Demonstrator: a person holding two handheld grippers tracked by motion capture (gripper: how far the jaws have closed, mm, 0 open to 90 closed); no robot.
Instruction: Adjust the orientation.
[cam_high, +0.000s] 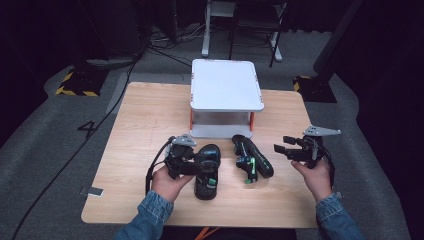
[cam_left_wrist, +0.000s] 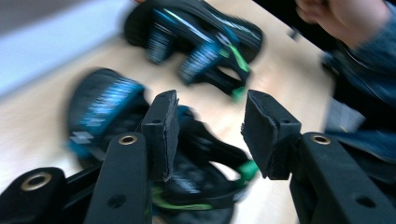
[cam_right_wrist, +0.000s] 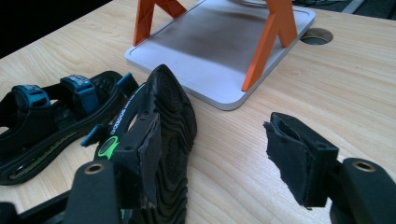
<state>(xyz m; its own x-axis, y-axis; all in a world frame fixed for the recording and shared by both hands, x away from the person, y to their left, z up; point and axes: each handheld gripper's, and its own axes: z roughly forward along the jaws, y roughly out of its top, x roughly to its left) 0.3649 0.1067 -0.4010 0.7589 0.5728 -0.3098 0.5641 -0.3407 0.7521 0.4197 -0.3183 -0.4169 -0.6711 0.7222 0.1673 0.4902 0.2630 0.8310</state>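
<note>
Motion blur smears both sandals in the left gripper view. Both grippers gape wide, empty: left gripper (cam_high: 197, 167) covers the upright sandal (cam_high: 208, 172); right gripper (cam_high: 286, 148) hovers right of the tipped sandal (cam_high: 252, 156).

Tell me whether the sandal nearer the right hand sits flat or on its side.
On its side: the right sandal shows its ribbed sole edge-up in the right gripper view, while the other sandal lies flat, straps up.

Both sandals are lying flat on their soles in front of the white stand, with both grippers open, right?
Not quite. The right sandal lies tipped on its side, tread showing in the right gripper view. The left sandal is flat, and both the left gripper and right gripper are open.
</note>
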